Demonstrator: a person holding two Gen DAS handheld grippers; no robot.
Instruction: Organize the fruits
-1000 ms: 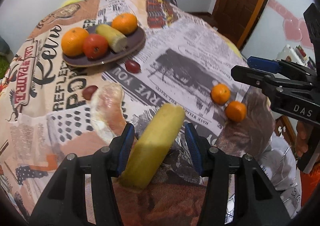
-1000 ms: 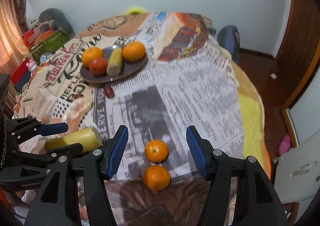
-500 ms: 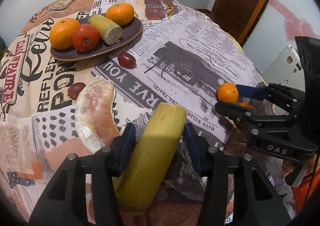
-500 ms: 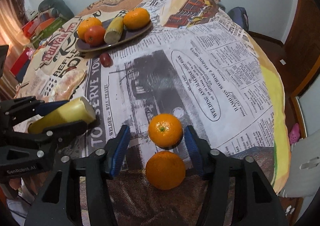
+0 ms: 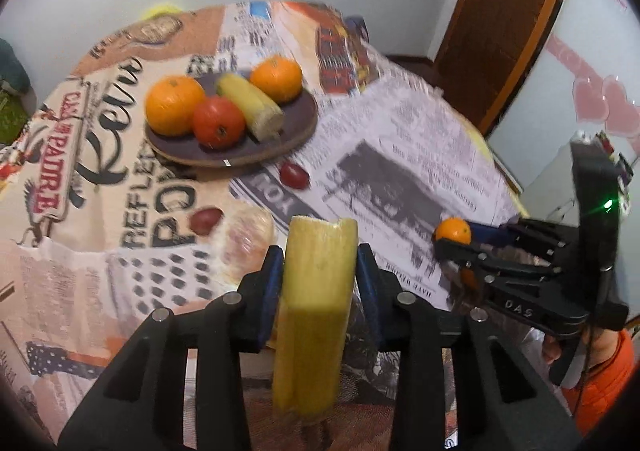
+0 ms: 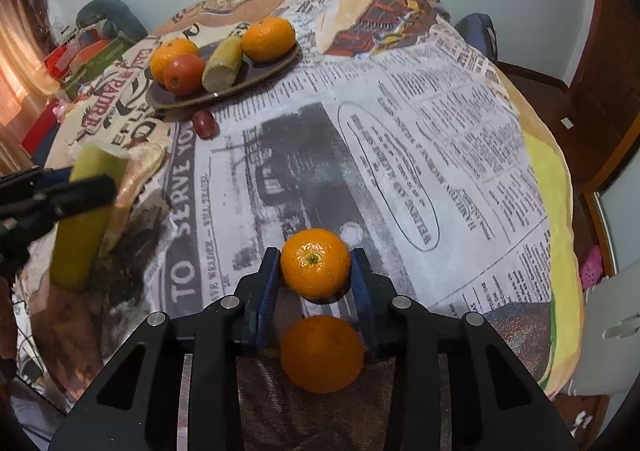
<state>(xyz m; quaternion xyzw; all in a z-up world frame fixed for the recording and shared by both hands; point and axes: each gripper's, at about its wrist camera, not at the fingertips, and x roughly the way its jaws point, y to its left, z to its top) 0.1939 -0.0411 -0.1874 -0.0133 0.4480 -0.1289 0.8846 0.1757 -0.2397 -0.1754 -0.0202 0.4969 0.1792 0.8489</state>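
My left gripper (image 5: 318, 263) is shut on a long yellow fruit piece (image 5: 316, 315) and holds it up off the table; it also shows in the right wrist view (image 6: 82, 223). My right gripper (image 6: 316, 271) is shut on a small orange (image 6: 315, 264), also seen in the left wrist view (image 5: 453, 230). A second orange (image 6: 321, 353) lies just behind it between the fingers. A dark plate (image 5: 296, 127) at the back holds two oranges, a tomato (image 5: 218, 122) and another yellow piece (image 5: 252, 107).
Two dark red plums (image 5: 294, 174) (image 5: 205, 220) and a pale peeled fruit (image 5: 248, 235) lie on the newspaper-print cloth (image 6: 400, 155) between plate and grippers. A wooden door (image 5: 508, 23) stands at the right. Clutter sits left of the table (image 6: 80, 51).
My left gripper closed on the yellow piece and lifted it. My right gripper moved forward around the nearer-far orange and closed on it.
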